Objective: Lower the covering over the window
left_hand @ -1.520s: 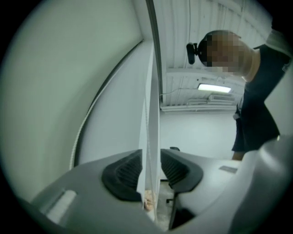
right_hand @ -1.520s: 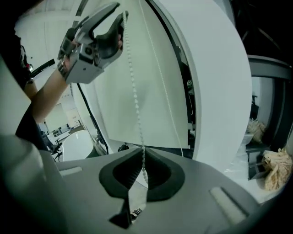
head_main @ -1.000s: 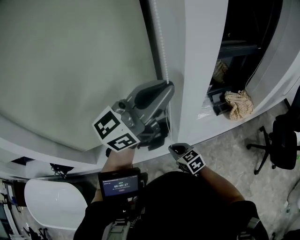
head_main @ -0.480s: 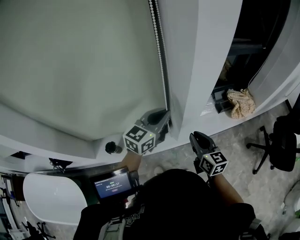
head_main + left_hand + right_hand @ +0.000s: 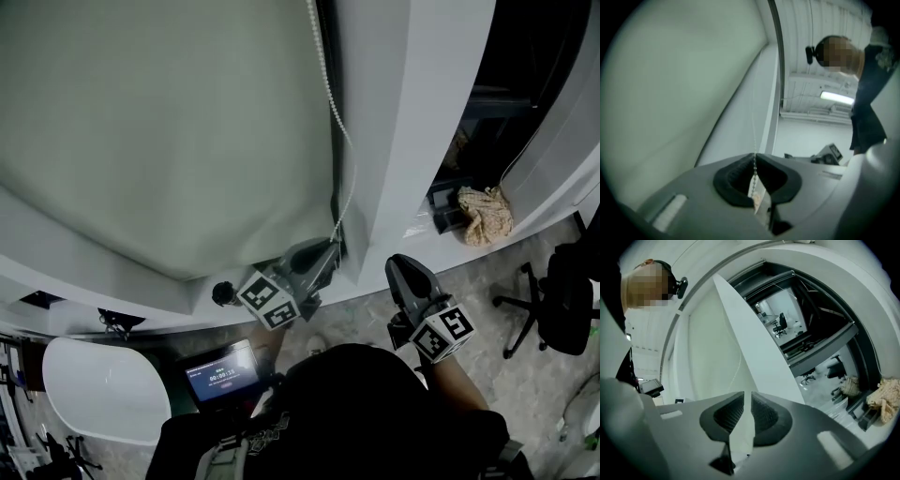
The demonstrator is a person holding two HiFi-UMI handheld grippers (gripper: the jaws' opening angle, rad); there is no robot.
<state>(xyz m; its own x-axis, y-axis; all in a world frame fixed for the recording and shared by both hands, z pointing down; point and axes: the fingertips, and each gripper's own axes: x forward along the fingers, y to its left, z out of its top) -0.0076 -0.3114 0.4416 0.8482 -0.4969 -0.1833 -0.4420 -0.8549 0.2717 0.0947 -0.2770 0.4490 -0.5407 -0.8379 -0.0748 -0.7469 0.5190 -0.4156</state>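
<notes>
A pale grey-green roller blind (image 5: 169, 131) covers the window, and its lower edge hangs just above the sill. The white bead chain (image 5: 331, 82) runs down the blind's right edge. My left gripper (image 5: 330, 246) sits low by the sill, shut on that bead chain (image 5: 753, 136), which goes straight in between its pads (image 5: 740, 171). My right gripper (image 5: 398, 267) is to the right, in front of the white pillar (image 5: 412, 112). Its jaws have just been closing to a narrow gap, with nothing between them (image 5: 746, 397).
A crumpled beige cloth (image 5: 486, 214) lies on the ledge at the right, beside dark shelving. A black office chair (image 5: 553, 300) stands on the floor at the far right. A white round table (image 5: 103, 394) is at lower left. A small black knob (image 5: 222, 294) sits under the sill.
My left gripper has come down along the window's right edge with the chain in it. My right gripper has risen from below and now stands beside the pillar.
</notes>
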